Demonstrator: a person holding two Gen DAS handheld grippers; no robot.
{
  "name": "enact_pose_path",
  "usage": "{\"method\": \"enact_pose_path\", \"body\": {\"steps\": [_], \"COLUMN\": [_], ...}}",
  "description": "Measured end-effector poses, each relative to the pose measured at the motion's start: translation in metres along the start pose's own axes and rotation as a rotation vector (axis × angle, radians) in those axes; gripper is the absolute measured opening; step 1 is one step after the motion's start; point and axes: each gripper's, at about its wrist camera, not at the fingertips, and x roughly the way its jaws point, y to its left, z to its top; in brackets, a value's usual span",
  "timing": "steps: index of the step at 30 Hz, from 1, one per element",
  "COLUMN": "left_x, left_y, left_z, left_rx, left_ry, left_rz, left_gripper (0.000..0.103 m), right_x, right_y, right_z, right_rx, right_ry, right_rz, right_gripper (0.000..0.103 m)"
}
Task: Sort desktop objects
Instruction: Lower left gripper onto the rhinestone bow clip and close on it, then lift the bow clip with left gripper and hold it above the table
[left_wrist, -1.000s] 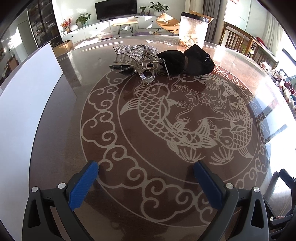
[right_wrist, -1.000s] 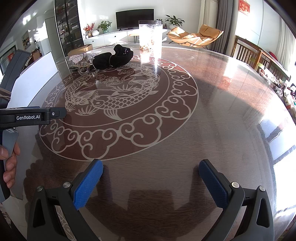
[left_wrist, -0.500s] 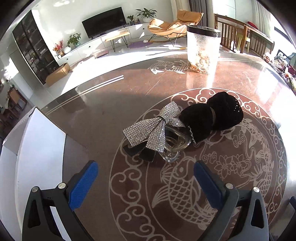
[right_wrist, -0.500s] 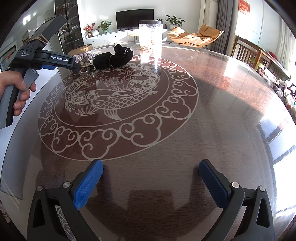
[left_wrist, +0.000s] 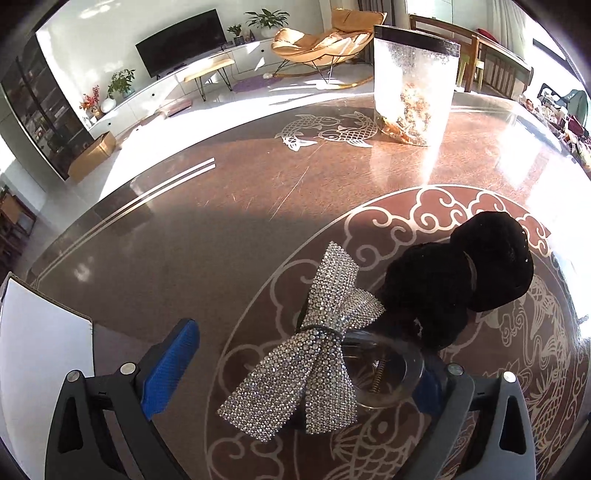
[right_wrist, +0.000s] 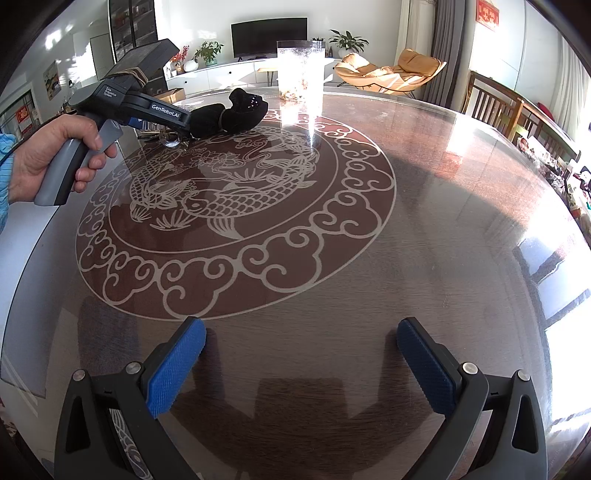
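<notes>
Rhinestone-covered silver bow hair clip (left_wrist: 314, 354) lies on the glossy brown table (left_wrist: 221, 206) with its pale koi-and-cloud inlay, near the table's far left edge as the right wrist view frames it. It rests partly on top of a clear plastic claw clip with a metal spring (left_wrist: 384, 376), and a black fuzzy scrunchie bundle (left_wrist: 461, 284) sits touching that pile on the side toward the tall clear glittery container (left_wrist: 412, 88) standing at the far edge.

The step in hand looks like the first pick of the sort: the left gripper (left_wrist: 303, 373) is at the pile, and its jaws have just been closing, though they are not yet pinching anything. The bow and the claw clip sit between them. The blue left pad (left_wrist: 170, 365) stands clear of the bow's lower tail, with bare table between; the other pad is mostly hidden behind the claw clip's rim, so I cannot tell whether it touches.

The next move probably calls for closing further on one item only, since the bow overlaps the claw clip and both could lift together.

The right gripper (right_wrist: 303, 365) hangs over bare table near the near edge, jaws spread wide and empty. A white board (left_wrist: 40, 369) lies at the left edge.
</notes>
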Motion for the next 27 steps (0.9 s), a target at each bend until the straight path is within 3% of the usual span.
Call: {"method": "enact_pose_path", "body": {"steps": [1, 3, 6, 11, 18, 22, 23, 25, 27], "left_x": [-0.002, -0.003, -0.016, -0.051, -0.107, -0.119, -0.118, -0.115, -0.114], "left_y": [0.002, 0.008, 0.010, 0.007, -0.030, -0.042, -0.044, -0.045, -0.044], "left_z": [-0.001, -0.002, -0.014, -0.060, -0.144, -0.174, -0.178, -0.184, -0.189], "left_rx": [-0.025, -0.103, -0.159, -0.286, -0.232, -0.229, -0.230, -0.240, -0.248], "left_ry": [-0.009, -0.012, -0.046, -0.054, -0.081, -0.075, -0.066, -0.054, -0.066], "left_rz": [-0.045, -0.085, -0.066, -0.018, -0.028, -0.058, -0.063, -0.075, -0.083], "left_gripper": [0.054, 0.052, 0.051, 0.051, 0.051, 0.052, 0.055, 0.079, 0.081], "right_x": [0.000, 0.000, 0.000, 0.000, 0.000, 0.000, 0.000, 0.000, 0.000], "right_y": [0.000, 0.000, 0.000, 0.000, 0.000, 0.000, 0.000, 0.000, 0.000], "right_z": [0.000, 0.000, 0.000, 0.000, 0.000, 0.000, 0.000, 0.000, 0.000], "right_rx": [0.000, 0.000, 0.000, 0.000, 0.000, 0.000, 0.000, 0.000, 0.000], "right_ry": [0.000, 0.000, 0.000, 0.000, 0.000, 0.000, 0.000, 0.000, 0.000], "right_rz": [0.000, 0.000, 0.000, 0.000, 0.000, 0.000, 0.000, 0.000, 0.000], "right_gripper": [0.103, 0.103, 0.103, 0.103, 0.103, 0.103, 0.103, 0.103, 0.103]}}
